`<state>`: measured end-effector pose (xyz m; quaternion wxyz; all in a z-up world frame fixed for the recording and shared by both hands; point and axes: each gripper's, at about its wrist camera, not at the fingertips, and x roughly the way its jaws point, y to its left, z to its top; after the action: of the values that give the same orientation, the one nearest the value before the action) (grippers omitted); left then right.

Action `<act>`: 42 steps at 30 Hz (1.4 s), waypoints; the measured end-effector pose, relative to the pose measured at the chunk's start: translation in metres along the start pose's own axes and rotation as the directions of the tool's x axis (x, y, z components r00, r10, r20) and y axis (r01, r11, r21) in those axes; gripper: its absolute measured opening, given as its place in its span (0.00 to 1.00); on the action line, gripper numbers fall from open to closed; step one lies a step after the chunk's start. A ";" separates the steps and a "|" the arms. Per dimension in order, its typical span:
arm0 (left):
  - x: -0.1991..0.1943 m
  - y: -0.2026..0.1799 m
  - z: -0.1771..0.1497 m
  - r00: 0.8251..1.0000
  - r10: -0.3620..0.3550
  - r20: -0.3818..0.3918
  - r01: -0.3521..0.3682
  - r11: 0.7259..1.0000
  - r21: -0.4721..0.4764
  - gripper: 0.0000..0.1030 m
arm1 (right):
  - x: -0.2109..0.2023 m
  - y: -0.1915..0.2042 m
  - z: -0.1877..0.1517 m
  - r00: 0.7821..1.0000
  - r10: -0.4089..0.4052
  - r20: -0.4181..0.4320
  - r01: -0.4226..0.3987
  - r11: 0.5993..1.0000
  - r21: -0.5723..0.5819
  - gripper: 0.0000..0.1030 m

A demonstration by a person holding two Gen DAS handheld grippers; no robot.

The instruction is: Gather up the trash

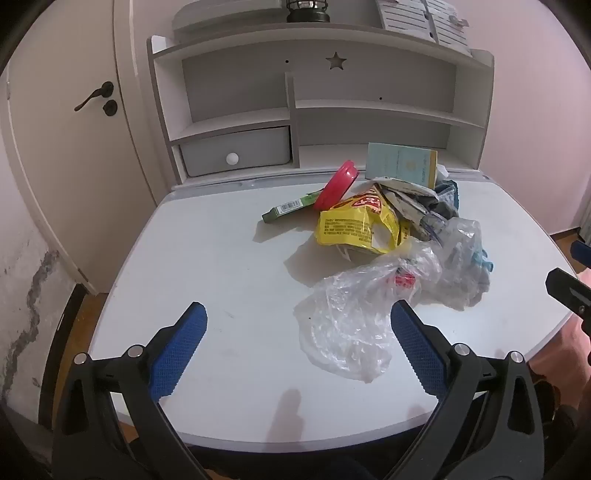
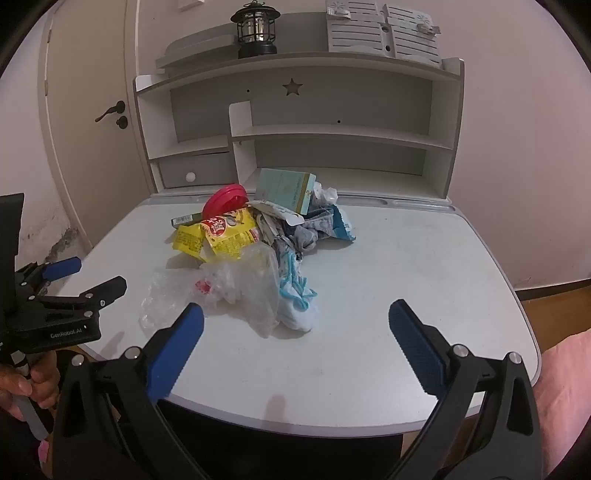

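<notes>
A heap of trash lies on the white desk (image 1: 207, 266) (image 2: 406, 266). It holds a clear plastic bag (image 1: 351, 317) (image 2: 221, 291), a yellow snack wrapper (image 1: 358, 225) (image 2: 221, 232), a red lid (image 1: 338, 184) (image 2: 224, 201), a green pack (image 1: 288, 208) (image 2: 184, 220), a pale blue box (image 1: 400, 164) (image 2: 286, 188) and crumpled blue-white wrappers (image 1: 465, 258) (image 2: 299, 295). My left gripper (image 1: 297, 314) is open and empty just short of the clear bag, its right finger beside the bag's edge. It also shows in the right wrist view (image 2: 83, 277). My right gripper (image 2: 295, 314) is open and empty, near the heap's front.
A white hutch with shelves (image 2: 332, 133) and a small drawer (image 1: 236, 153) stands at the desk's back. A black lantern (image 2: 255, 29) sits on top. A door (image 1: 70, 147) is at the left. Wooden floor (image 2: 554, 299) shows at the right.
</notes>
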<state>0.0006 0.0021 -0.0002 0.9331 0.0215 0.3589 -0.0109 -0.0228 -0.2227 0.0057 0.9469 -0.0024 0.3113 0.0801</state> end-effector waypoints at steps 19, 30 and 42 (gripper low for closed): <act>-0.003 -0.006 -0.002 1.000 0.021 0.009 -0.021 0.999 0.038 0.94 | 0.001 0.003 0.000 1.000 0.007 -0.013 -0.007 1.000 -0.012 0.94; 0.000 -0.007 -0.002 1.000 0.023 0.014 -0.024 0.999 0.046 0.94 | 0.000 0.001 0.001 1.000 0.011 -0.014 -0.011 1.000 -0.004 0.94; 0.000 -0.009 -0.002 1.000 0.023 0.014 -0.024 0.999 0.047 0.94 | 0.000 0.001 0.001 1.000 0.013 -0.014 -0.013 1.000 -0.005 0.94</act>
<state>-0.0010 -0.0064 -0.0025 0.9347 0.0477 0.3522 -0.0086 -0.0221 -0.2213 0.0066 0.9442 -0.0035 0.3177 0.0869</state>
